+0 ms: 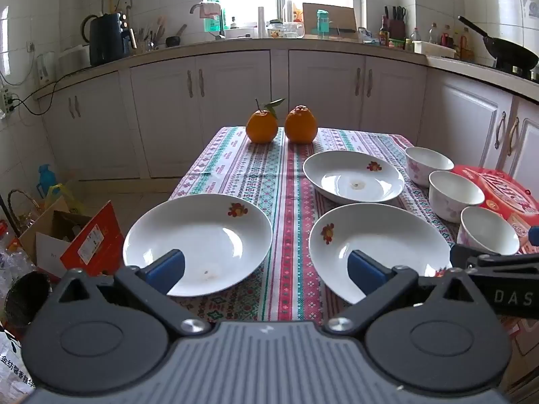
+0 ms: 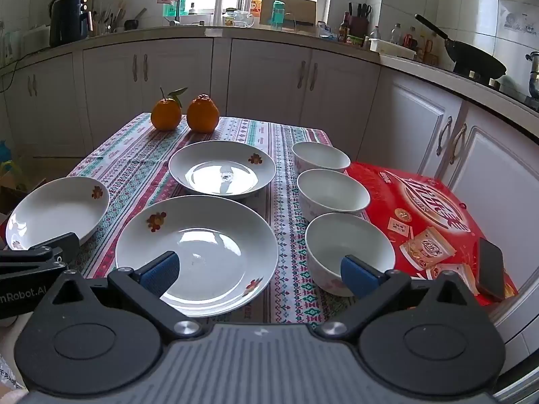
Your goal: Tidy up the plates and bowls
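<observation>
Two oranges [image 1: 281, 124], red box [image 2: 427, 222], phone [image 2: 491, 268]

The blue-padded left gripper [image 1: 266, 269] hid the near rims of two white flowered plates [image 1: 198, 245]. The red printed snack box [image 2: 434, 222] lay partly behind three white bowls [image 2: 331, 192].

Both tools are showing the same build — the left gripper [image 1: 266, 269] and right gripper [image 2: 259, 271] are wearing blue pads [image 2: 161, 271] on black linkage arms, silver screws [image 1: 190, 325] glinting above ribbed grey housings — white lettering is marking their sides.
</observation>
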Demonstrator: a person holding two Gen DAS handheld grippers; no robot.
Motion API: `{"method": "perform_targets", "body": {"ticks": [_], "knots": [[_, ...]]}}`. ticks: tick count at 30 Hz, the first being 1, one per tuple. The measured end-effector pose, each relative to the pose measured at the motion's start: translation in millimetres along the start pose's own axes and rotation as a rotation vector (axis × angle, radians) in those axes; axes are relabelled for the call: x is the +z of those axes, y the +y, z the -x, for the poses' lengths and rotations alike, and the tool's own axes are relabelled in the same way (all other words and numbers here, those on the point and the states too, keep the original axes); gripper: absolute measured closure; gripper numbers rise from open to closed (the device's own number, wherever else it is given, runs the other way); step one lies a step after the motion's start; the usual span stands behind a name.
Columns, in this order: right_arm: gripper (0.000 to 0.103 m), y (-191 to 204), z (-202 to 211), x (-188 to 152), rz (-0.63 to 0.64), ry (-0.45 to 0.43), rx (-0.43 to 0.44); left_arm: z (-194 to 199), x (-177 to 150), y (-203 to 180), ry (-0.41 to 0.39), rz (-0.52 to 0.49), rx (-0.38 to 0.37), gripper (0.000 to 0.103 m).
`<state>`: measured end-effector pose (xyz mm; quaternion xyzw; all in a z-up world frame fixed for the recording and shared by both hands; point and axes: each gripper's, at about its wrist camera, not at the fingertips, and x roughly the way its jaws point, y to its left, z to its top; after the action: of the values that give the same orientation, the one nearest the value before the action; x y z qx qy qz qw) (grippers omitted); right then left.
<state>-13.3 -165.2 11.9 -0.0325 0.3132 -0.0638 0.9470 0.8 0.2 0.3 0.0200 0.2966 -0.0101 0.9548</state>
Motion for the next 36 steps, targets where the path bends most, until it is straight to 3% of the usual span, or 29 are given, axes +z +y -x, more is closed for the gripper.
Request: {"method": "perform_targets", "body": {"ticks": [36], "knots": [[0.000,-0.4,2.4,1.6,0.002,0.002,-0.004,5.4,1.9,0.1,-0.029,-0.008,0.001,0.001]]}}
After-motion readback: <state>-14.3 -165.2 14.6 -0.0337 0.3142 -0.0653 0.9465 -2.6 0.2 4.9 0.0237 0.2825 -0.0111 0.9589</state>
